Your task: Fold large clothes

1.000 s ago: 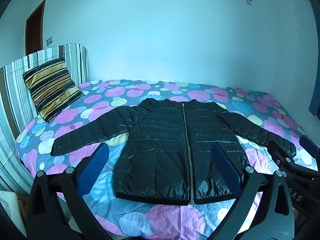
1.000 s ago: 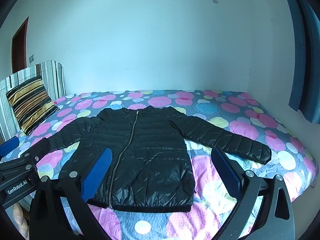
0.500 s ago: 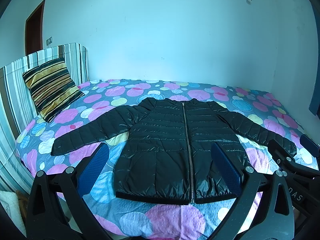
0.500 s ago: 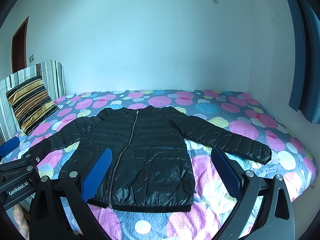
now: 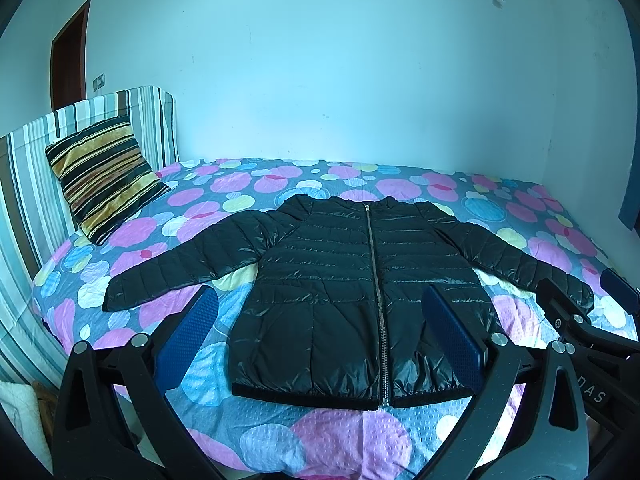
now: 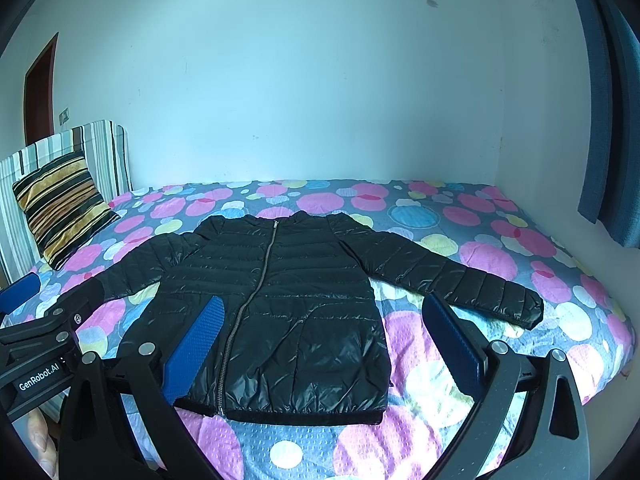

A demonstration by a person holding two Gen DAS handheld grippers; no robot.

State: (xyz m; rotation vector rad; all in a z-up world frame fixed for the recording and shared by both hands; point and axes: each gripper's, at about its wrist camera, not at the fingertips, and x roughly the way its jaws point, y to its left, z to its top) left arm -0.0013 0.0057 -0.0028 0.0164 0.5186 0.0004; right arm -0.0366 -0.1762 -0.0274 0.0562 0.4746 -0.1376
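We found the black puffer jacket (image 5: 360, 304) lying flat and face up on the bed (image 5: 280, 436), zipped, hem toward the near edge, both sleeves spread toward the side edges. We held the left hand-held gripper (image 5: 320, 334) above the near edge, fingers spread wide, gripping nothing. The right hand-held gripper (image 6: 320, 334) hung likewise, spread and empty. A striped pillow (image 5: 104, 182) leaned against the headboard (image 5: 28, 184) at the bed's left end.
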